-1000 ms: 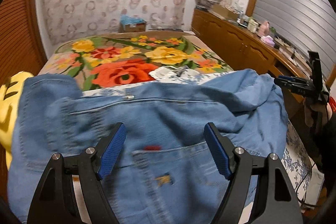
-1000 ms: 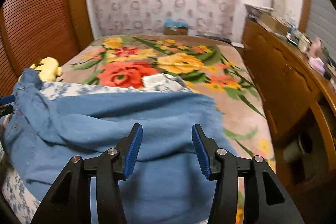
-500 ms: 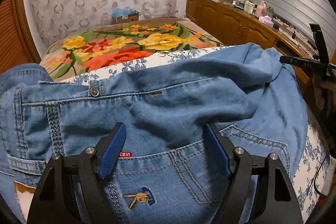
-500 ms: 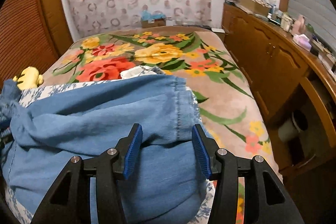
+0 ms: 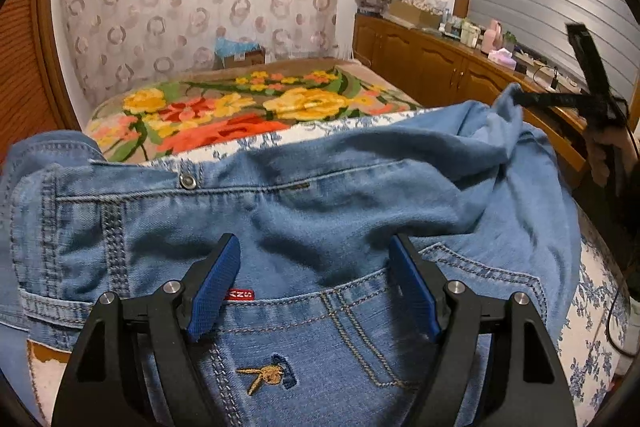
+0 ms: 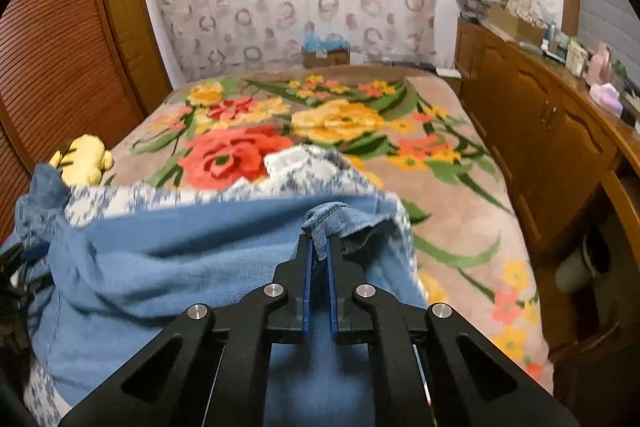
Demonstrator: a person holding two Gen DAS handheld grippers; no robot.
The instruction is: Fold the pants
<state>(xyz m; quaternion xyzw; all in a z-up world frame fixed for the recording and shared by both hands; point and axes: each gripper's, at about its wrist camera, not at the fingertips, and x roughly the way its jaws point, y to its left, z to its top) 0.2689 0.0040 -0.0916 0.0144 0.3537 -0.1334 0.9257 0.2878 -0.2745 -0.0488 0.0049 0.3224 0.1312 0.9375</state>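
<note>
The jeans (image 5: pixel 304 219) lie crumpled across the near end of the bed (image 6: pixel 452 187), on a blue-and-white sheet (image 5: pixel 596 311) that covers the flowered blanket there. The waistband, with its metal button (image 5: pixel 187 181), runs along the side nearer the blanket's flowers, and the back pocket with a small embroidered logo (image 5: pixel 267 375) sits closest to the foot of the bed.

The right gripper (image 6: pixel 319 247) is clenched on a hem (image 6: pixel 326 215) at the cabinet side of the bed, a fold of denim bunched up between its blue pads. Seen from the left wrist, that same gripper (image 5: pixel 516 101) holds the cloth lifted clear of the bed, so the leg hangs in a slack swag.

The left gripper (image 5: pixel 314 287) is spread wide over the seat of the jeans, just above the pocket edge beside the red tag (image 5: pixel 239 295). Its pads straddle the cloth without pinching it; nothing is held on that side.

The worry, I'd say, is the lopsidedness. With only one end gripped, pulling the hem across could drag the whole garment along the bed instead of laying a fold, and the sheet may ride along with it. The pinch looks small and near the hem's edge, so thick denim might slip out under its own weight. If the left closes where it stands, it might gather the pocket layer alone and leave the fold crooked.
</note>
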